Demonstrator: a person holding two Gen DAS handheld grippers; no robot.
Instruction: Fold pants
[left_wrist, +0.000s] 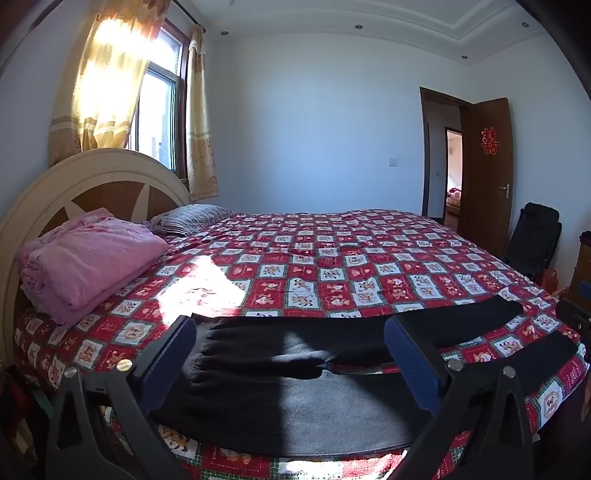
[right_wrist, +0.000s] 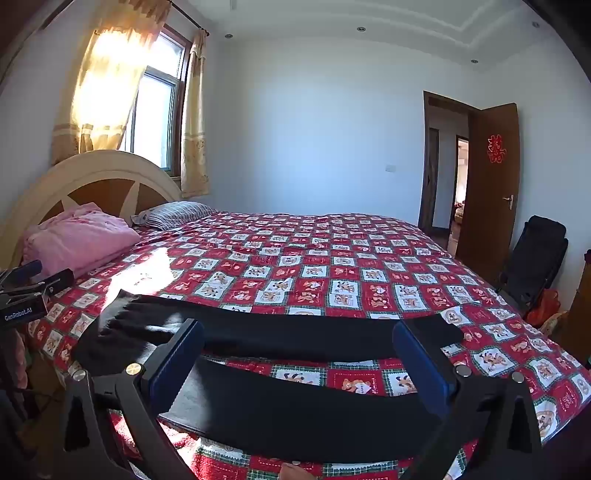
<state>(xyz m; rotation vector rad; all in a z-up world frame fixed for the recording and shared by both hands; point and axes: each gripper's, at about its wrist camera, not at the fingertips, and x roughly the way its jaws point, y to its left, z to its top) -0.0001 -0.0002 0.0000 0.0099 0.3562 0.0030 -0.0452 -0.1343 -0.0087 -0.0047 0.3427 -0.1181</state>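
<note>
A bedroom, seen from two cameras held low at the near edge of a bed (left_wrist: 332, 258) covered in a red-and-white checked quilt. Black pants (left_wrist: 295, 387) lie spread flat across the near part of the quilt, waistband toward the headboard side on the left, the two legs running off to the right with a strip of quilt showing between them. They look unfolded.

The left gripper (left_wrist: 291, 354) hovers over the waist and seat of the pants. Its jaws stand as wide apart as they go, with nothing held; the blue pads frame the cloth without pressing it. The right gripper (right_wrist: 299, 362) hovers over the legs (right_wrist: 295, 406), jaws likewise fully apart and empty. At the left edge of the right view, part of the other tool can be seen.

Elsewhere: a folded pink blanket (left_wrist: 88, 258) and a striped pillow (left_wrist: 192, 218) by the headboard, a sunlit window (left_wrist: 155, 110) with yellow curtains, an open brown door (left_wrist: 487, 158) at the right.

The folding appears not yet begun (both tools seem poised at the start). The likely next move is to lower each gripper to the cloth, pinch an edge of the nearer leg and the waist, and carry that side over the other so the legs stack.
</note>
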